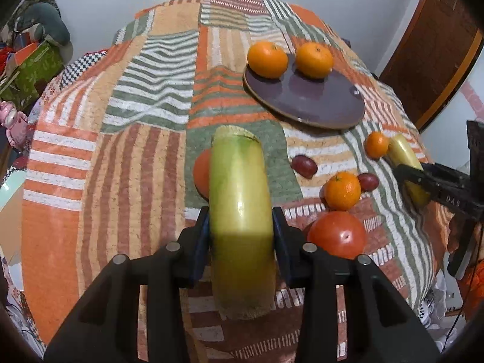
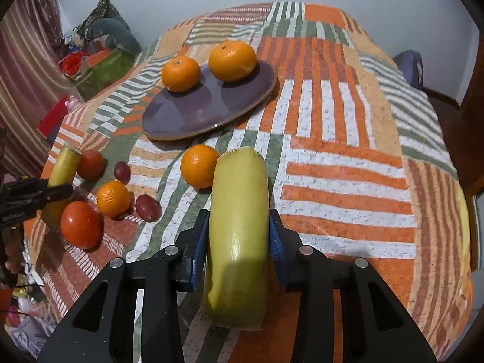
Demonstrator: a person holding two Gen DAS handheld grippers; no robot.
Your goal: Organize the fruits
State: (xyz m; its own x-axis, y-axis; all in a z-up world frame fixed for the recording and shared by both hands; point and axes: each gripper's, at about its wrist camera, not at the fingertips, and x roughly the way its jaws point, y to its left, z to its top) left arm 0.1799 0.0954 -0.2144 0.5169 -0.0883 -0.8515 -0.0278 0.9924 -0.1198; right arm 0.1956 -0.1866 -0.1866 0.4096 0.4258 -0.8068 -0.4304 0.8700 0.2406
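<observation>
Left tongs (image 1: 242, 230) clamped on a yellow-green banana piece (image 1: 239, 211), blue pads pressed to both its sides, cut end pointing toward the purple plate (image 1: 317, 103). Right tongs (image 2: 239, 236) likewise closed around a second banana piece (image 2: 239, 211), raised above the patchwork cloth (image 2: 332, 151) covering the surface. On the plate, two oranges (image 2: 180, 73) (image 2: 232, 61) side by side at its far edge. Just in front of the plate, a third orange (image 2: 199, 165) beside the right-held piece. Further from the plate, toward the near-left in the right wrist view: a fourth orange (image 2: 113, 198), two red grapes (image 2: 122, 171) (image 2: 148, 207), a large tomato (image 2: 81, 224) and a smaller tomato (image 2: 90, 164), all loose on the cloth and near one another. Green box (image 2: 104, 69) beyond the surface edge, left of the plate
</observation>
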